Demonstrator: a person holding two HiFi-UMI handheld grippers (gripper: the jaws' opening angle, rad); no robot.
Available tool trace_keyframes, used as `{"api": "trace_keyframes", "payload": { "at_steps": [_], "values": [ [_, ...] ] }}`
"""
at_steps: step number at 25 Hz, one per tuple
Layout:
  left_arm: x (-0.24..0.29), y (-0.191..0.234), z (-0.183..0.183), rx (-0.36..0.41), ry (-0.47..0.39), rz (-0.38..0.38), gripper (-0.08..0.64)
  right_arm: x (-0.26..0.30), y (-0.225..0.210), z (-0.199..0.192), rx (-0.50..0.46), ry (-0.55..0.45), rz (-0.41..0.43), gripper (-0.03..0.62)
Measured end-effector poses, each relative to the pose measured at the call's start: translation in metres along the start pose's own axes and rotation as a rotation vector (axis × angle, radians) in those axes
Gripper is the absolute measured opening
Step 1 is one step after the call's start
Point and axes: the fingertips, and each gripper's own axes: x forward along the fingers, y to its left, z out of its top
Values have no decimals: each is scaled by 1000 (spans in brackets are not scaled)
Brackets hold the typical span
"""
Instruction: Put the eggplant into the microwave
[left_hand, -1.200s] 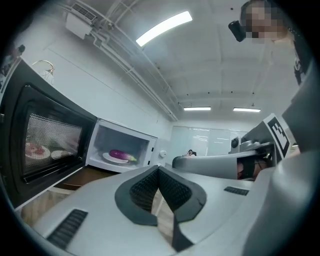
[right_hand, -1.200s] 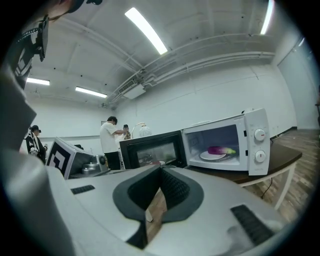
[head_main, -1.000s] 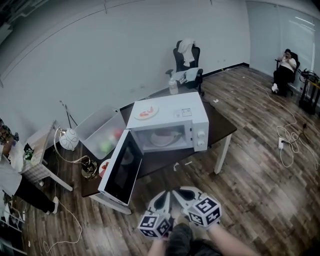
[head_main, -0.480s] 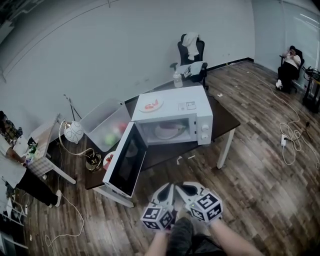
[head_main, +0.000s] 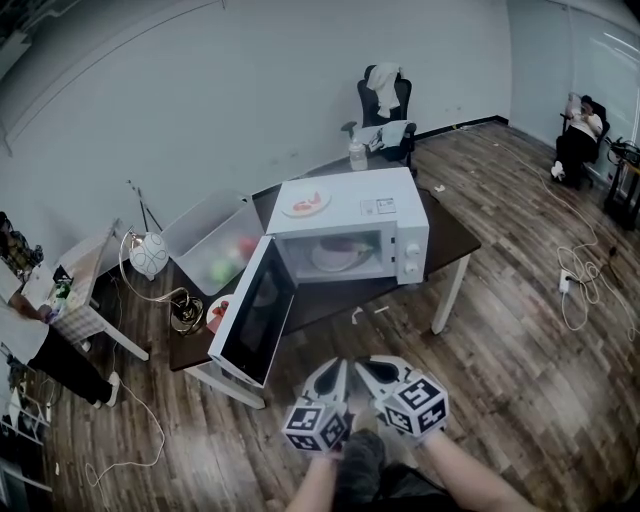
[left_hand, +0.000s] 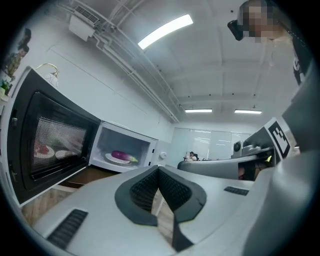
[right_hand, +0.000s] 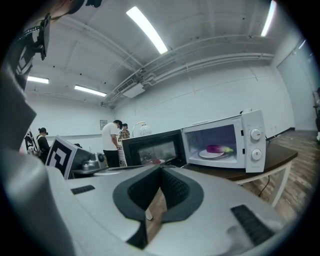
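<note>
Both are sitting pinched together and empty: your left hand-held gripper (left_hand: 159, 172) and right hand-held gripper (right_hand: 161, 172). The eggplant (right_hand: 220, 148) is lying on the plate (right_hand: 206, 154) inside the microwave (head_main: 385, 205), well ahead of them, so you're probably just needing to swing the open door (head_main: 250, 325) shut.

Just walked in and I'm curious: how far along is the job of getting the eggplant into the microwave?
Done: the eggplant lies on a plate inside the microwave. In hand: nothing; the left gripper and right gripper are both shut and empty, held back from the table. Left: maybe only the door, which stands open.
</note>
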Motion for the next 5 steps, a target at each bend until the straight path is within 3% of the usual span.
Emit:
{"api": "trace_keyframes", "payload": {
  "at_steps": [5],
  "values": [
    [11, 12, 1, 20, -3, 2, 0, 15, -10, 1, -6, -3, -4, 2]
  ]
}}
